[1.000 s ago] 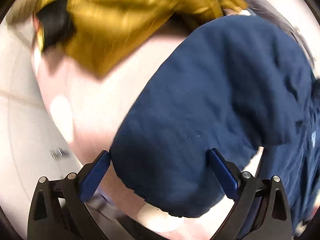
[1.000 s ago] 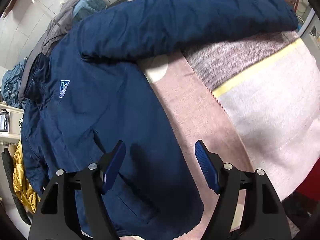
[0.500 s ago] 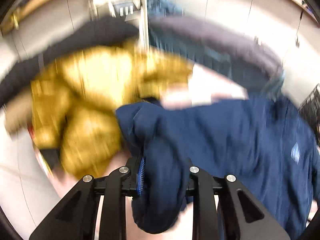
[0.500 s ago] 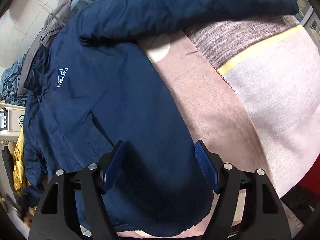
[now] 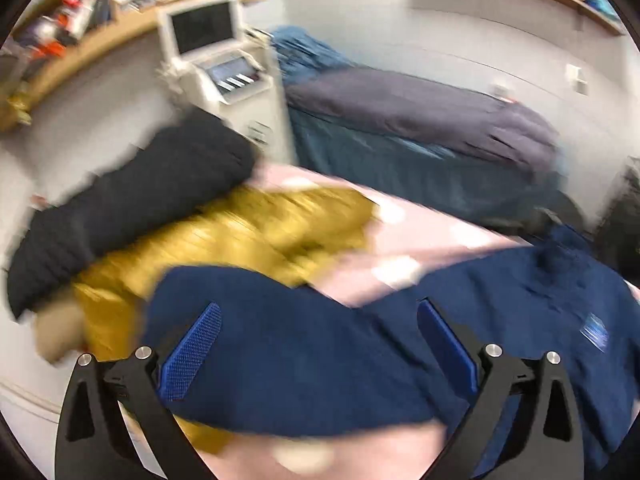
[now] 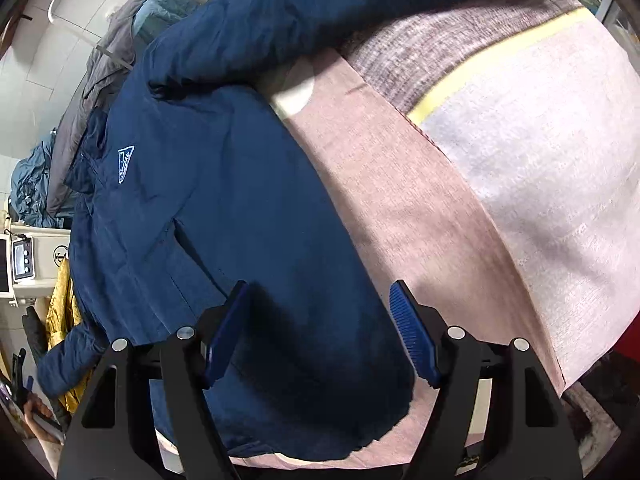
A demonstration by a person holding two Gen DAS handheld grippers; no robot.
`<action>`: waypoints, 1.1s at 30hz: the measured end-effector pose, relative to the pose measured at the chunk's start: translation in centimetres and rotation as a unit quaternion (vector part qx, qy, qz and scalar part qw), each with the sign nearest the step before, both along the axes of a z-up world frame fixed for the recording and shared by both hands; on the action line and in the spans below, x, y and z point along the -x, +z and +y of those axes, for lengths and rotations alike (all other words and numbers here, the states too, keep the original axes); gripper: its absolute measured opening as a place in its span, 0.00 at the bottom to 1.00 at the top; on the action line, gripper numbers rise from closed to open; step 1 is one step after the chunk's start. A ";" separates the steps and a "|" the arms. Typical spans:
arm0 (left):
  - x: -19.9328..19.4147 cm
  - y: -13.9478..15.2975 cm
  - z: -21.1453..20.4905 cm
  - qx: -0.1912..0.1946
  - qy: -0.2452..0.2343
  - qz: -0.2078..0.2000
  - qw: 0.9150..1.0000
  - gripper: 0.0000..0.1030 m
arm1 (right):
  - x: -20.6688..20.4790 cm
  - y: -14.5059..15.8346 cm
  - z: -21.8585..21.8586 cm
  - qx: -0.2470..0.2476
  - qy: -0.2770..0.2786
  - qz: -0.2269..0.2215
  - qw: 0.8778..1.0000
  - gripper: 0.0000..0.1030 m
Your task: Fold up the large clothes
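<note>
Change since earlier frames: left gripper (image 5: 318, 354), clamped on a bunch of navy sleeve half a second back, is now letting go, jaws swinging wide; sleeve cloth lies below and between the fingers, pads not pressing it. Left view has lifted to take in shelves and a monitor. Right view barely altered.
Jacket location: navy jacket (image 6: 224, 208) spread front-up on the pink cover (image 6: 400, 208), pale chest logo showing; one sleeve (image 5: 280, 344) under the left gripper, the other stretched across the top of the right view.
Handling (judgement): padded, soft, bulky; moderately light but floppy; smooth shell likely slippery. Best taken at cuff, hem or shoulder seam, a thick pinch.
Right gripper (image 6: 320, 336): jaws parted, nothing between the pads; hovering above the lower body of the jacket near its hem corner.
Left pose: angled downward over the sleeve; frame heavily blurred.
Right pose: pointing steeply down at the cloth.
Neighbours: gold jacket (image 5: 224, 236) and black garment (image 5: 132, 200) beside the sleeve, well clear of the jaws.
</note>
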State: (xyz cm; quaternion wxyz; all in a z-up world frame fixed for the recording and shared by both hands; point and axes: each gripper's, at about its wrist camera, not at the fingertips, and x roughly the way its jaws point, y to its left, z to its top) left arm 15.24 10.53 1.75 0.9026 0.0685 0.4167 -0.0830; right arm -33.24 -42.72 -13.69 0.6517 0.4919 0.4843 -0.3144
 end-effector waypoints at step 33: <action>14.4 -17.3 -11.3 0.063 -0.275 0.340 0.897 0.12 | -2.0 -2.1 2.5 -0.130 0.095 -0.116 0.980 0.13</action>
